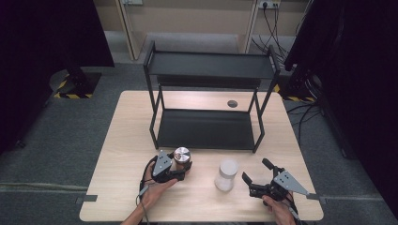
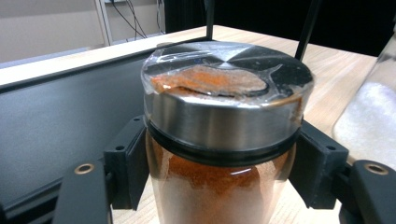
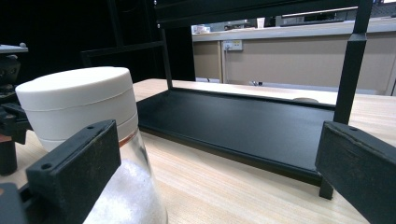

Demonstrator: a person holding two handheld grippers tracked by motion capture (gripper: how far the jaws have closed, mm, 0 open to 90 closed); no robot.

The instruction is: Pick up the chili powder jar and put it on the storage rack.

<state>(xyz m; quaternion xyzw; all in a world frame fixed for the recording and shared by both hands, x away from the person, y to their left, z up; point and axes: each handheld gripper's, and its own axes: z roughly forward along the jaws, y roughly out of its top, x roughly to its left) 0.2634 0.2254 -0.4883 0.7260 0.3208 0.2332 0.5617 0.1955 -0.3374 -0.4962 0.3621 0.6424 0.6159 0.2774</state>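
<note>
High view put the left tongs (image 1: 179, 165) near the front of the tabletop (image 1: 117, 140), left of centre, clamped on the spice jar (image 1: 181, 157) — a glass jar of orange powder under a steel lid. Seen from the left gripper view, both black pads (image 2: 126, 163) pressed the glass just below the lid's rim, one on each side, and the jar (image 2: 224, 140) stood upright between them. The left hand (image 1: 157, 187) came in from the near edge with the forearm angled toward the far right, and the tool lay roughly level, pointing at the black two-tier shelf (image 1: 206, 129) in the middle of the tabletop.

The grasp looked finished, so the step in hand was most likely the pick-up, with the jar not yet raised. The next move would call for a straight lift, keeping the jar upright, then a carry forward over the shelf's low front lip onto the lower tier just beyond.

Further right, a white-lidded jar (image 1: 226, 174) of white grains stood on the tabletop, free of any grip. The right tongs (image 1: 256, 174) waited near it with jaws spread wide and nothing between them — the right hand (image 1: 279, 208) was low at the near edge, and the tool pointed to the far left.
</note>
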